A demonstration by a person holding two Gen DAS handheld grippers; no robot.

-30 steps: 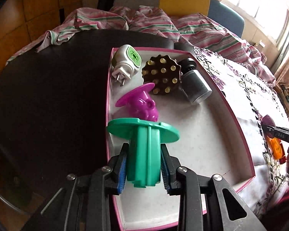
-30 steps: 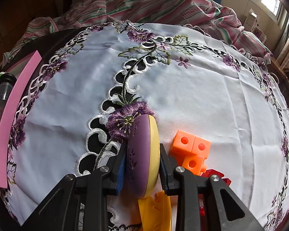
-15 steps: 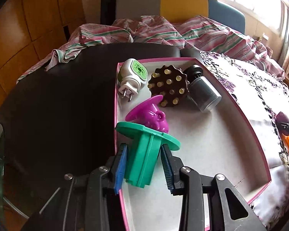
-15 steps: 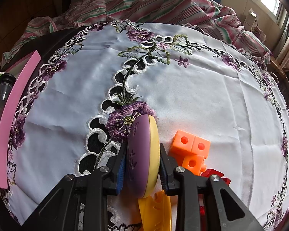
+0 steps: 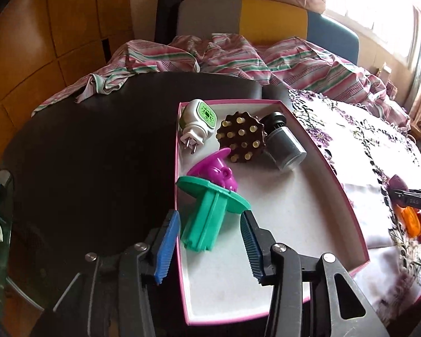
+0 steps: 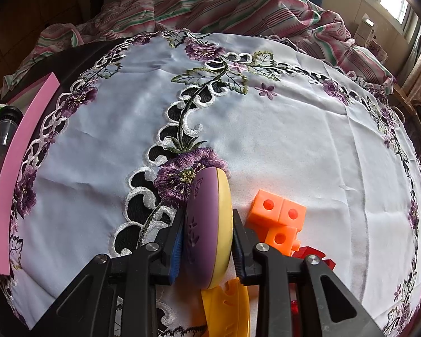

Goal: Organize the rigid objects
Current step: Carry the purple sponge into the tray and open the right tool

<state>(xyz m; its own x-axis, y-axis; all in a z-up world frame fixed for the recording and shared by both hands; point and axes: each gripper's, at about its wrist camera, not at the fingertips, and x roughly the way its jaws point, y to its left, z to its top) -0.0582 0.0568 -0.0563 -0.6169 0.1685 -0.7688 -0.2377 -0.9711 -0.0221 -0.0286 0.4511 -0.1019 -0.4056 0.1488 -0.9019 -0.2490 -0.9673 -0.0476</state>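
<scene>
Now my left tool [image 5: 210, 248] has just spread off the green piece [image 5: 210, 214] in the pink box [image 5: 348, 196] — it leans and may topple at 12 o'clock onto the magenta toy [image 5: 214, 172]; my right tool [image 6: 207, 245] pinches the purple-yellow disc [image 6: 209, 224].

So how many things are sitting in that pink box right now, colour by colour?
Inside the pink box:
Green: 1, the green flanged piece
Magenta: 1, the magenta toy
White with green: 1, the plug-in device
Brown: 1, the studded disc
Dark grey: 1, the small jar
Total: 5
</scene>
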